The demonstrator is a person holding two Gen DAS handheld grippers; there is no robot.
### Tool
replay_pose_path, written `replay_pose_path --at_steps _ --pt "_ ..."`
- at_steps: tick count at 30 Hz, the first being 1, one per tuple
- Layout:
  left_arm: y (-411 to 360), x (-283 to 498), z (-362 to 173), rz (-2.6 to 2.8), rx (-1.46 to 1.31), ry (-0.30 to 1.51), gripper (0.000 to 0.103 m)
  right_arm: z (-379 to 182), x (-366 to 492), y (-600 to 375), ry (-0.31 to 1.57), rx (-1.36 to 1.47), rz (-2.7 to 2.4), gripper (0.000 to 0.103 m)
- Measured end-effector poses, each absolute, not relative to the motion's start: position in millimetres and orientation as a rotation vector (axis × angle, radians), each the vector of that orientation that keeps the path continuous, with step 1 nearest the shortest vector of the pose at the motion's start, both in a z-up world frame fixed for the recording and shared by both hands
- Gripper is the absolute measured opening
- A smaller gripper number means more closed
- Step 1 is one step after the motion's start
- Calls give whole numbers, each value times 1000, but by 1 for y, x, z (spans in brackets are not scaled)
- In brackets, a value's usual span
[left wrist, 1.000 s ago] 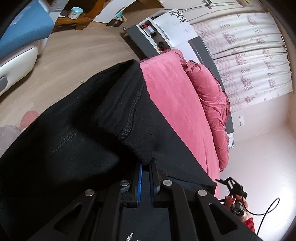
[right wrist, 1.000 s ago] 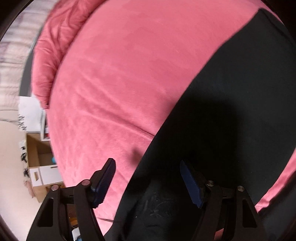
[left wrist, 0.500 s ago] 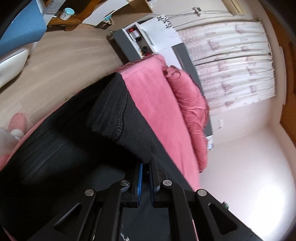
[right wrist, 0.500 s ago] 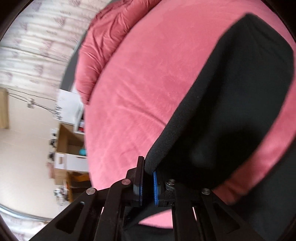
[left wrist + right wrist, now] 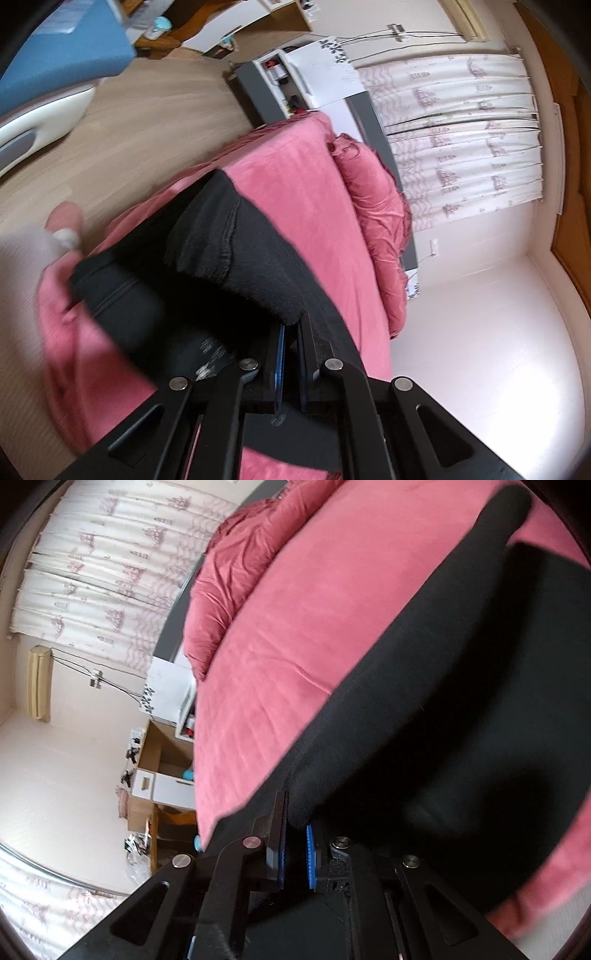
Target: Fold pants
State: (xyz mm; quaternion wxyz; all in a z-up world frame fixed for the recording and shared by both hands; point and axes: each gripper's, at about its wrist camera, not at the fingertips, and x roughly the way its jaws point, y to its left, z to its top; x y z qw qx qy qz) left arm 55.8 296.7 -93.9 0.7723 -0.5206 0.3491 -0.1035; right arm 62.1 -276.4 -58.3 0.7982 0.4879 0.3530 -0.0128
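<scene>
Black pants [image 5: 236,251] lie on a bed with a pink cover [image 5: 303,192]. My left gripper [image 5: 291,332] is shut on a hemmed edge of the pants and holds it lifted, with cloth draping down to the bed. In the right wrist view my right gripper [image 5: 295,819] is shut on another edge of the pants [image 5: 443,701], which stretch away over the pink cover [image 5: 295,627]. The pinched parts of the cloth are hidden between the pads.
A rumpled pink duvet [image 5: 380,206] lies along the far side of the bed by the curtains [image 5: 461,140]. A grey and white shelf unit [image 5: 295,85] stands at the bed's end. Wooden floor [image 5: 129,122] and a blue and white seat [image 5: 55,74] are to the left.
My right gripper went from open over the pants to shut on their edge and lifted it. My left gripper stayed shut on the pants and rose, so more of the room shows.
</scene>
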Motion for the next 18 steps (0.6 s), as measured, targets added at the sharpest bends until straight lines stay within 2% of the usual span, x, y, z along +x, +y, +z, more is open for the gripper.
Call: replay_pose_path --at_steps 9,10,13,16,18 --pt "289 28 -116 -187 -1039 797 6 -129 21 -281 796 1112 -82 10" --pt "286 29 -115 -176 -1005 802 7 -133 20 -281 789 1106 -79 12" --pt "283 34 -117 -197 -1006 789 37 -138 21 -280 779 1091 -50 14" --pt "281 43 -123 -197 -1070 784 38 -139 26 -285 759 1116 -26 25" --pt "282 50 -128 -169 -1088 811 32 -140 30 -288 762 1141 -36 25"
